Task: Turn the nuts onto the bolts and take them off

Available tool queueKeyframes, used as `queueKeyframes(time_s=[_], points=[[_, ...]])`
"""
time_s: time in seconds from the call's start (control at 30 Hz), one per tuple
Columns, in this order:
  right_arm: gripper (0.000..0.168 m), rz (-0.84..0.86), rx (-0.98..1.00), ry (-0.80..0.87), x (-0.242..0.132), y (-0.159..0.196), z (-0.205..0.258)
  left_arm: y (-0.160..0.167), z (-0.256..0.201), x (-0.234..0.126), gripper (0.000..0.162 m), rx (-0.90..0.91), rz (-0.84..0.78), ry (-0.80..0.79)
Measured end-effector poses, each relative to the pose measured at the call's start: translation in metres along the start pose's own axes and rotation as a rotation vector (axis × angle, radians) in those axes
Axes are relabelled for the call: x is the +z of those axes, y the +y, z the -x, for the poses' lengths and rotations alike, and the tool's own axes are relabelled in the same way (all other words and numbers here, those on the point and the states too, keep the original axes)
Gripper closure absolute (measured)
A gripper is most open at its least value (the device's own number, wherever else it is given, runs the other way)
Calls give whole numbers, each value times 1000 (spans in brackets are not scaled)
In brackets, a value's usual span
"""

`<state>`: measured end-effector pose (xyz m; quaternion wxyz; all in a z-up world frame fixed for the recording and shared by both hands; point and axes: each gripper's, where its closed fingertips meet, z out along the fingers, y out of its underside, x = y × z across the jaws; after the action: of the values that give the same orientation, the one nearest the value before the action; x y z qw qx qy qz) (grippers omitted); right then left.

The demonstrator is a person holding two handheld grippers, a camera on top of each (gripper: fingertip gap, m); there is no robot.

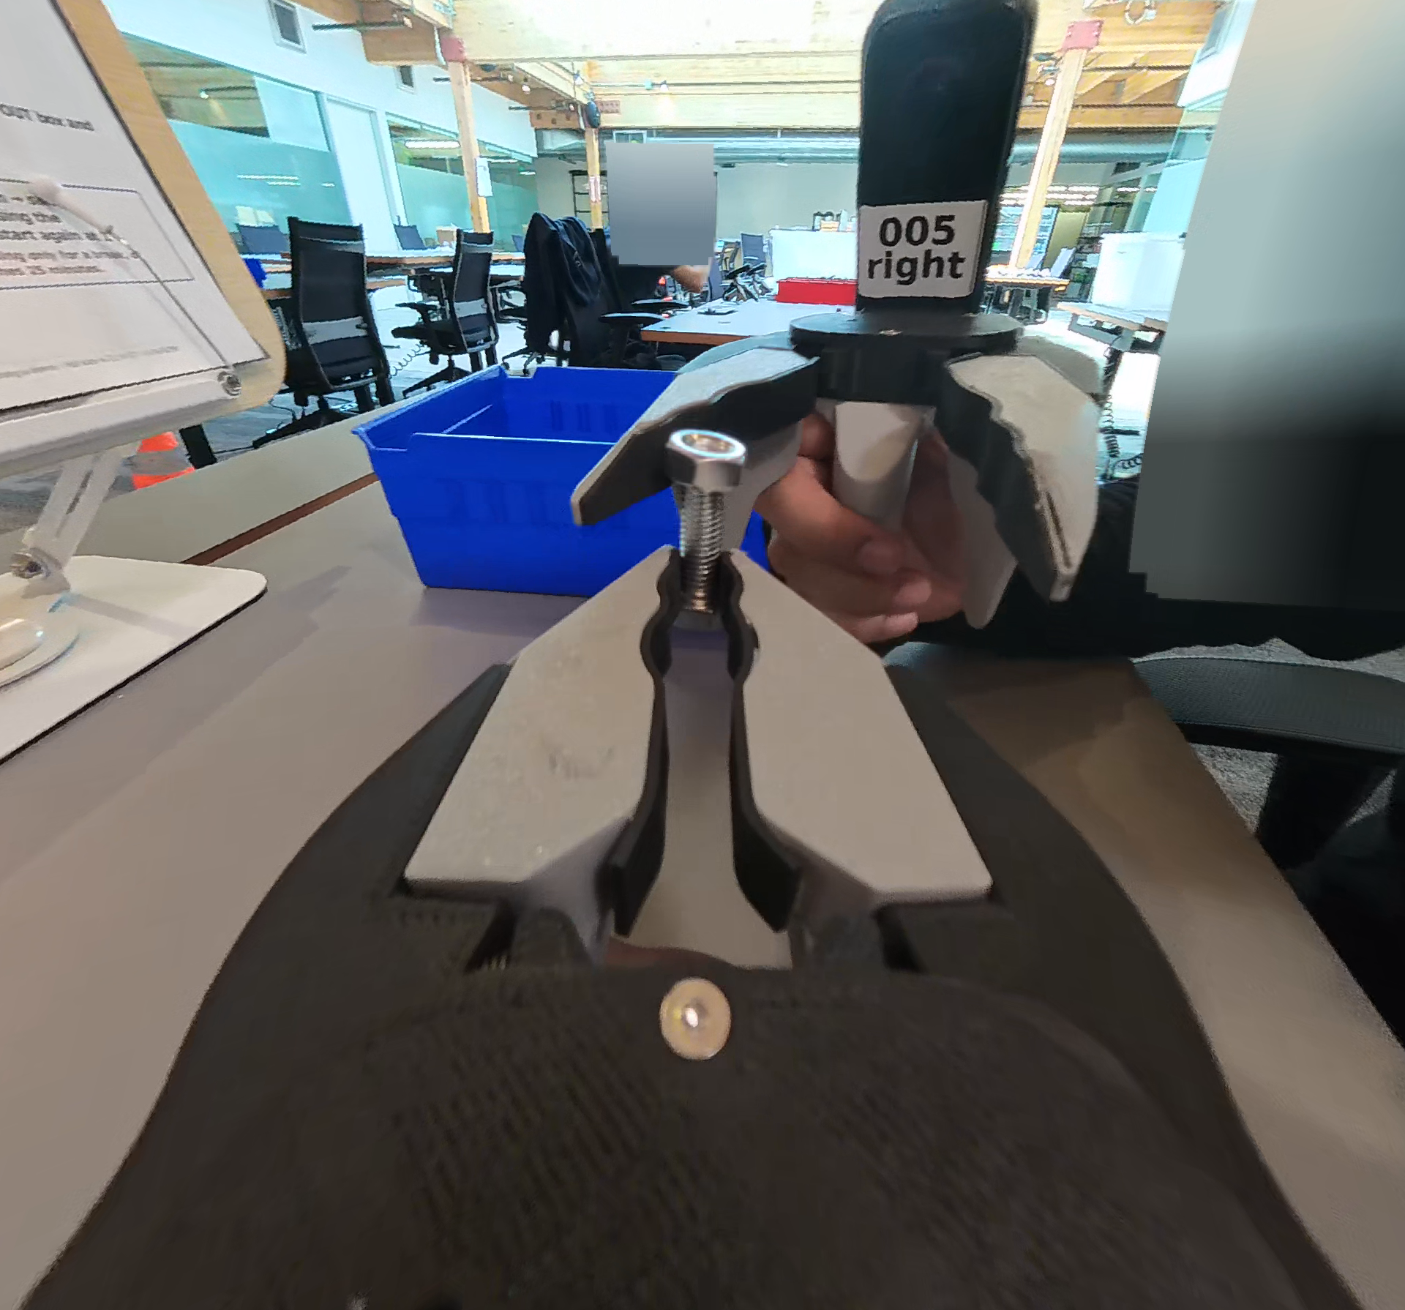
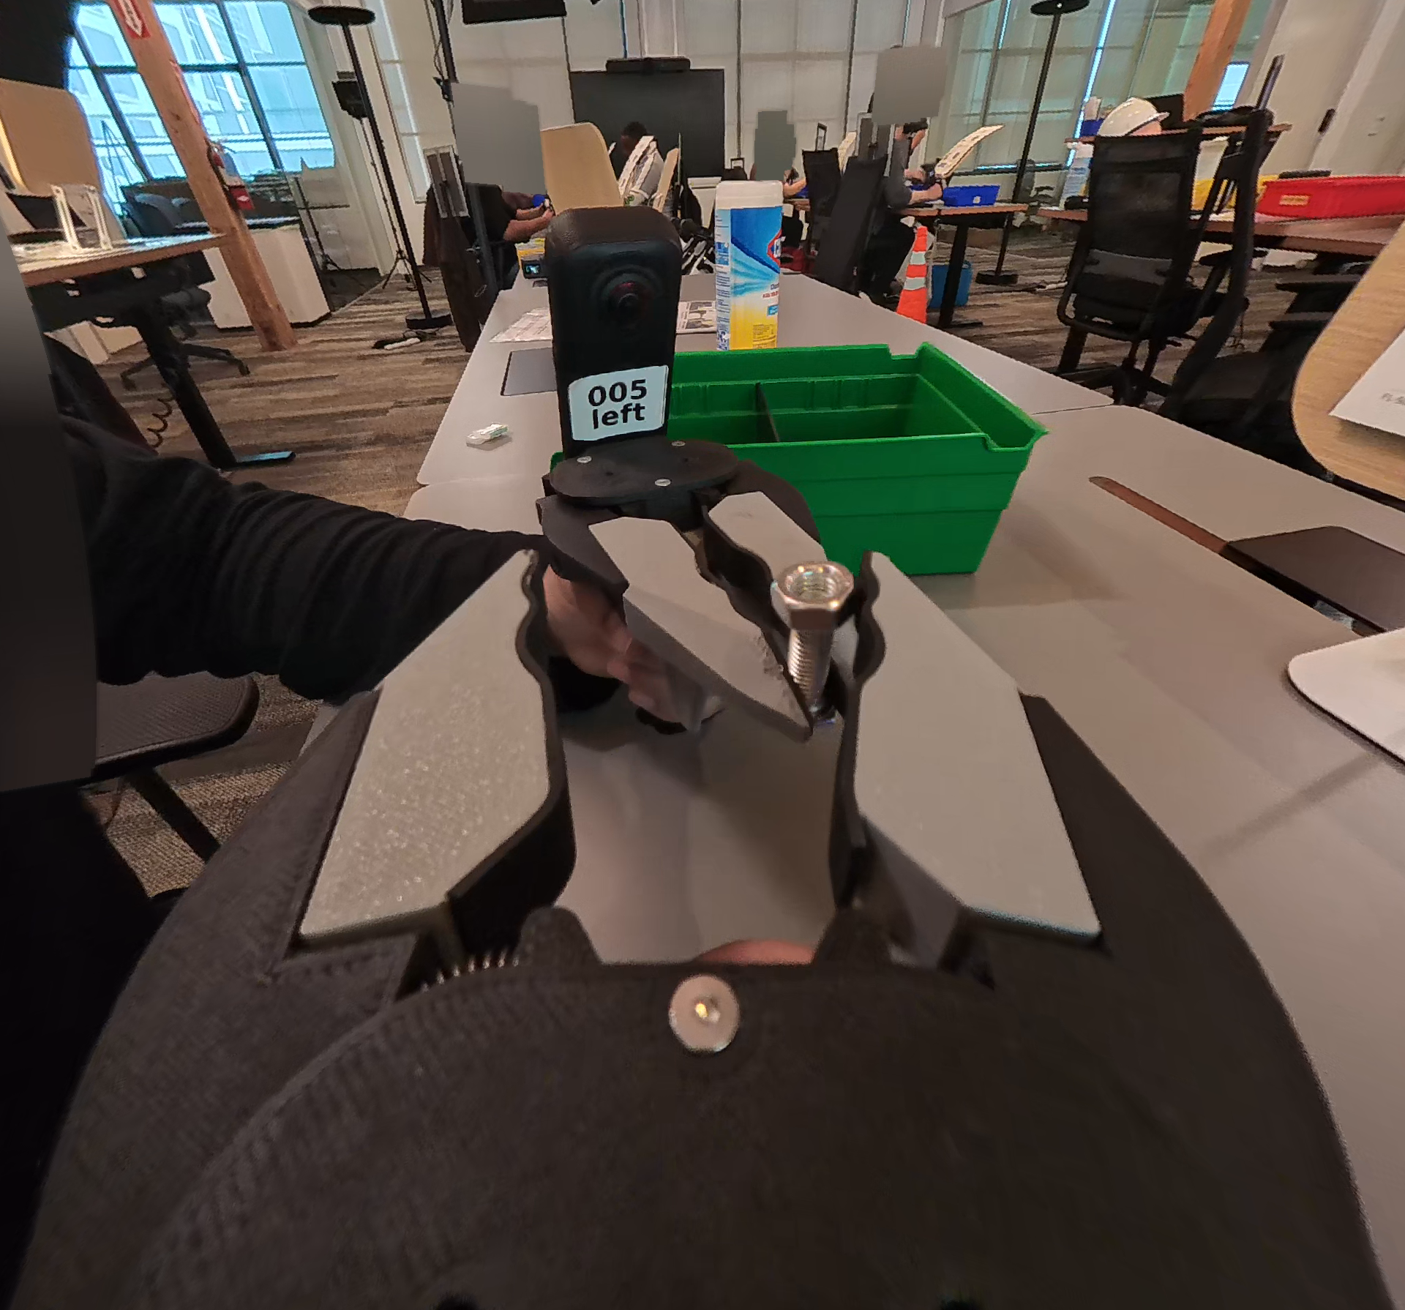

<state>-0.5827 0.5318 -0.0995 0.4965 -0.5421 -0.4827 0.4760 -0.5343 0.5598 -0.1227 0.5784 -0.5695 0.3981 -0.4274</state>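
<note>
A silver bolt (image 1: 701,522) stands upright with a hex nut (image 1: 705,458) at its top end. My left gripper (image 1: 699,581) is shut on the bolt's lower part, above the grey table (image 1: 304,665). My right gripper (image 1: 821,543) faces it and is open; one of its fingers (image 1: 684,429) is right behind the nut. In the right wrist view my right gripper (image 2: 703,589) is spread wide. The nut (image 2: 813,589) and bolt (image 2: 807,657) sit just inside its right finger (image 2: 935,703). The left gripper (image 2: 813,718) holds the bolt from below.
A blue bin (image 1: 494,483) stands behind the bolt in the left wrist view. A green divided bin (image 2: 874,483) and a wipes canister (image 2: 749,262) stand farther off on the table. A document stand (image 1: 114,247) is at the left. Office chairs surround the table. Across from one pair of fingers to the other is roughly 5 centimeters.
</note>
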Motion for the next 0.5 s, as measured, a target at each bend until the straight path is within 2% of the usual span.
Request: queueKeyframes(time_s=[0.27,0.43,0.5], points=[[94,6,39,78,-2,3,-17,-2,5,0,156,-49,-18,-15],[97,27,13,138,-2,8,-26,9,12,2,156,-52,35,-43],[104,6,-15,177,-10,1,-32,8,16,0,156,-61,32,-62]])
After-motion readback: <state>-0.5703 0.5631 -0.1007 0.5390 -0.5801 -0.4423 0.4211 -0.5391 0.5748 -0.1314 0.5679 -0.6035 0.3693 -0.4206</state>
